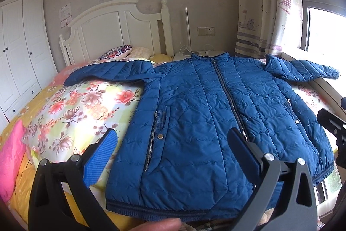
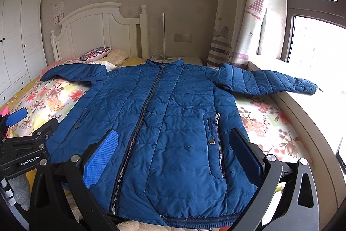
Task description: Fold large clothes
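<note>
Jacket (image 1: pixel 216 122) lies flat, zipped, front up on the bed (image 1: pixel 71 109), sleeves spread. We hold left gripper (image 1: pixel 173 144) and right gripper (image 2: pixel 173 144) above the hem, fingers apart, empty. Puffy, light, slippery; we would pinch a sleeve cuff first.

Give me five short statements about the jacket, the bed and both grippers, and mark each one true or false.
1. The blue jacket lies front up with its zipper closed. True.
2. Both sleeves are folded across the chest. False: the left sleeve and the right sleeve are spread out to the sides.
3. The left gripper is open and holds nothing. True.
4. The right gripper is clamped on the hem. False: it is open, holding nothing.
5. The floral bedding lies under the jacket. True.
</note>
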`<action>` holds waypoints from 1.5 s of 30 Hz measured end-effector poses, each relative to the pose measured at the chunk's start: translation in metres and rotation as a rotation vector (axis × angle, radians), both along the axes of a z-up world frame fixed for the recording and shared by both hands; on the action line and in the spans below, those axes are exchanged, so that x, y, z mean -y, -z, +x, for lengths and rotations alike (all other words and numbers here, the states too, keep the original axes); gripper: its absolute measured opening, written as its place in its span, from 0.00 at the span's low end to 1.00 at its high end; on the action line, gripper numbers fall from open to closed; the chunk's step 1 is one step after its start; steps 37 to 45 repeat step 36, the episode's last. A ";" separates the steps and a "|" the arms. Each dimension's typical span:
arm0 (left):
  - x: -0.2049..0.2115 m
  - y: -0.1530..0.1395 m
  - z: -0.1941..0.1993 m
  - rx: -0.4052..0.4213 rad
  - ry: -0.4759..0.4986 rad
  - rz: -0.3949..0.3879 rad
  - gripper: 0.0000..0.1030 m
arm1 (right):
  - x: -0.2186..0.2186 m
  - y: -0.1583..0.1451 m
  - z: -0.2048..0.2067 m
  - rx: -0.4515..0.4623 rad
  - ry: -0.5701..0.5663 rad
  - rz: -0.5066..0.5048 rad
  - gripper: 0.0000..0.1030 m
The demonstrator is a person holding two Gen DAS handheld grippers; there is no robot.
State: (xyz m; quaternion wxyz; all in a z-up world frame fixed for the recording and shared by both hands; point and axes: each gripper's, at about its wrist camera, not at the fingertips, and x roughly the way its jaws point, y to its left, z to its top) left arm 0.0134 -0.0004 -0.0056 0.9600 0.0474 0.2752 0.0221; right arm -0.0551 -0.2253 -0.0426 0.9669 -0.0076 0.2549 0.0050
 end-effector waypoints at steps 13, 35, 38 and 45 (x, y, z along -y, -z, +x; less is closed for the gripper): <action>-0.005 -0.002 0.001 0.004 -0.017 -0.014 0.98 | 0.000 0.001 0.001 -0.006 -0.001 0.008 0.96; 0.002 -0.005 -0.009 0.084 -0.026 0.006 0.98 | -0.007 0.005 0.003 -0.024 -0.003 -0.012 0.96; 0.001 -0.005 -0.009 0.080 -0.031 0.005 0.98 | -0.006 0.005 0.003 -0.024 -0.003 -0.010 0.96; 0.001 -0.005 -0.009 0.080 -0.031 0.005 0.98 | -0.006 0.005 0.003 -0.024 -0.003 -0.010 0.96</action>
